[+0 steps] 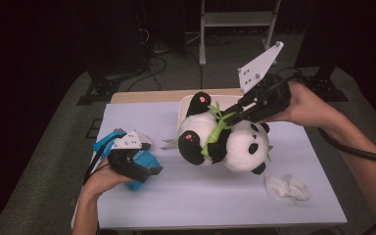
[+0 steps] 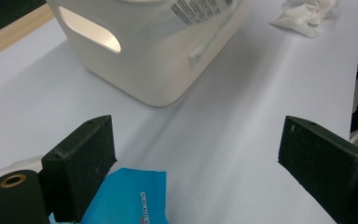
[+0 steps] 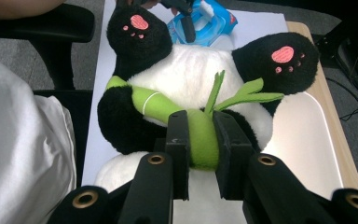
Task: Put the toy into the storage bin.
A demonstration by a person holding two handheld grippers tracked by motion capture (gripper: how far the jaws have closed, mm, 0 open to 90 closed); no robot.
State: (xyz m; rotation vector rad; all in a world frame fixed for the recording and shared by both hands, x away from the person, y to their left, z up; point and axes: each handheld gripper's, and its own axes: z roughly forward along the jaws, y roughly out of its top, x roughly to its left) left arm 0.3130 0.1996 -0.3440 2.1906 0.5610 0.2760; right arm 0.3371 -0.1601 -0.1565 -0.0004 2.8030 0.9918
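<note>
A black-and-white panda plush hangs tilted above the middle of the table, its pink-soled feet toward the far left. My right gripper comes in from the right and is shut on the green bamboo stalk across the panda's belly; in the right gripper view both jaws squeeze the stalk. My left gripper rests at the front left with its jaws wide open and nothing between them. A blue packet lies under its left jaw and beneath the hand.
A white plastic bin with a handle slot stands at the back centre, partly behind the panda. A crumpled white tissue lies at the front right. The table's purple-white cover reaches the edges; a chair sits at the person's side.
</note>
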